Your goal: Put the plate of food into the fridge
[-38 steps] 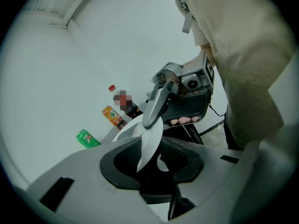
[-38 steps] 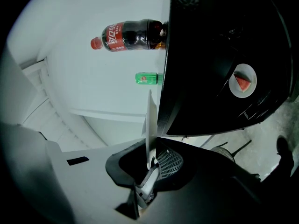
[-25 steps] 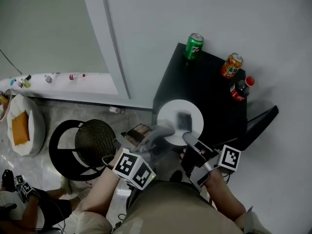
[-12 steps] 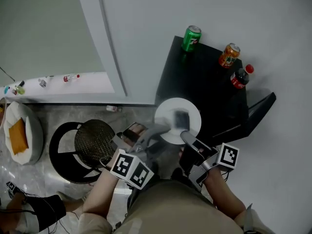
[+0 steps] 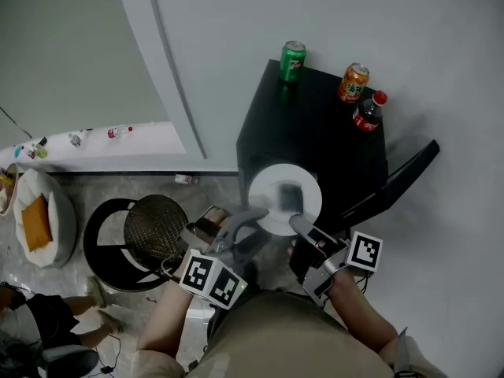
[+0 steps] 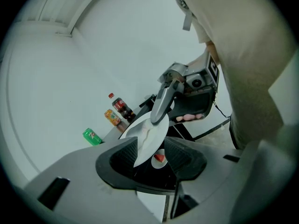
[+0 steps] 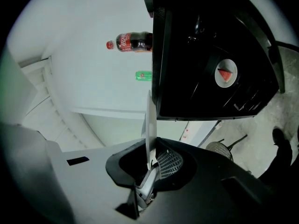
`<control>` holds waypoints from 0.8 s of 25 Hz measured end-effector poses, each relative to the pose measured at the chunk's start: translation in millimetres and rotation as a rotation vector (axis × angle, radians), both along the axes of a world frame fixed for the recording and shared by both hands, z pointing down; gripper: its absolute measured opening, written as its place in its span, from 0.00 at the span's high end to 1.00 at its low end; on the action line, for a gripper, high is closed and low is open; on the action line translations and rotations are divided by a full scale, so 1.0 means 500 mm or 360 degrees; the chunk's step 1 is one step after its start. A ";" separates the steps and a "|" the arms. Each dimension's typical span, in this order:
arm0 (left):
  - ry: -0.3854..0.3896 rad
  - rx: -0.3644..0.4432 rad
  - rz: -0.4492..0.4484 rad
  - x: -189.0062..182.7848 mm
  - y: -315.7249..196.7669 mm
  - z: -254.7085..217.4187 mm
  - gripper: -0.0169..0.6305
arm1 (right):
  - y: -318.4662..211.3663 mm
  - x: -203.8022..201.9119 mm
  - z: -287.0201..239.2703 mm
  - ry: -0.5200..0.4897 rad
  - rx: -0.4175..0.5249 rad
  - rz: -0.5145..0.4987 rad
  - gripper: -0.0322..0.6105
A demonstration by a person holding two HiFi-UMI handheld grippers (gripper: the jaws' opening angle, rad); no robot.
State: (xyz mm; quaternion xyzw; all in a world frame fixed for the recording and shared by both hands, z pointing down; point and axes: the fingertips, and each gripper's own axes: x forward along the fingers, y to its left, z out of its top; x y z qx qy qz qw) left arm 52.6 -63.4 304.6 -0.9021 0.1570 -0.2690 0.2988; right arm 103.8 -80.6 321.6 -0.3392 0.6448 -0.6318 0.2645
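plate [image 5: 285, 198] held in the air by black fridge [image 5: 315, 136]. food blurred in head view, plate only edge-on in right gripper view. right gripper [image 7: 150, 148] clamps rim. left gripper [image 6: 152, 146] jaws just been opening, rim loose between them.

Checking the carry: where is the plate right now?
Head view, centre: the plate hangs just before the black fridge, its near rim clamped in the right gripper.

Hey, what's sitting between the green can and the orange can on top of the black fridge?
Nothing. In the head view, the fridge top between the green can and the orange can is bare black surface.
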 end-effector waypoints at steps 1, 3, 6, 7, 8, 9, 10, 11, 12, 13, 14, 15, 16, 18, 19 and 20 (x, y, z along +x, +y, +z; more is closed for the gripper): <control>-0.0012 -0.0002 -0.0008 0.006 0.006 0.004 0.72 | 0.006 0.007 0.002 -0.0009 -0.0001 -0.0004 0.88; -0.0026 -0.0012 -0.0021 0.021 0.023 0.012 0.72 | 0.022 0.019 0.007 -0.0035 -0.0005 -0.0012 0.88; -0.0014 -0.0028 -0.0049 0.040 0.050 0.012 0.72 | 0.049 0.038 0.014 -0.0052 -0.0012 -0.0022 0.88; -0.0013 -0.0026 -0.0062 0.044 0.058 0.010 0.72 | 0.058 0.044 0.015 -0.0056 -0.0012 -0.0028 0.88; -0.0014 -0.0021 -0.0075 0.047 0.066 0.008 0.72 | 0.065 0.050 0.016 -0.0064 -0.0011 -0.0034 0.88; -0.0018 -0.0017 -0.0087 0.050 0.074 0.008 0.72 | 0.072 0.054 0.017 -0.0074 -0.0009 -0.0040 0.88; -0.0025 -0.0016 -0.0097 0.051 0.083 0.008 0.72 | 0.080 0.058 0.018 -0.0086 -0.0006 -0.0045 0.88; -0.0033 -0.0019 -0.0106 0.053 0.093 0.011 0.72 | 0.088 0.061 0.019 -0.0095 -0.0006 -0.0049 0.88; -0.0039 -0.0026 -0.0113 0.054 0.103 0.013 0.72 | 0.096 0.065 0.021 -0.0101 -0.0008 -0.0052 0.88; -0.0044 -0.0033 -0.0122 0.055 0.111 0.016 0.72 | 0.103 0.069 0.024 -0.0103 -0.0010 -0.0057 0.88; -0.0049 -0.0037 -0.0135 0.055 0.118 0.019 0.72 | 0.108 0.072 0.027 -0.0102 -0.0011 -0.0065 0.88; -0.0054 -0.0039 -0.0153 0.054 0.122 0.021 0.72 | 0.112 0.074 0.031 -0.0102 -0.0010 -0.0076 0.88; -0.0055 -0.0042 -0.0175 0.051 0.126 0.023 0.72 | 0.116 0.075 0.035 -0.0102 -0.0009 -0.0090 0.88; -0.0041 -0.0054 -0.0221 0.043 0.136 0.022 0.72 | 0.126 0.074 0.040 -0.0106 -0.0010 -0.0116 0.88; -0.0033 -0.0061 -0.0242 0.038 0.143 0.021 0.72 | 0.132 0.072 0.041 -0.0108 -0.0010 -0.0126 0.88; -0.0026 -0.0069 -0.0259 0.033 0.150 0.020 0.72 | 0.138 0.070 0.041 -0.0110 -0.0008 -0.0136 0.88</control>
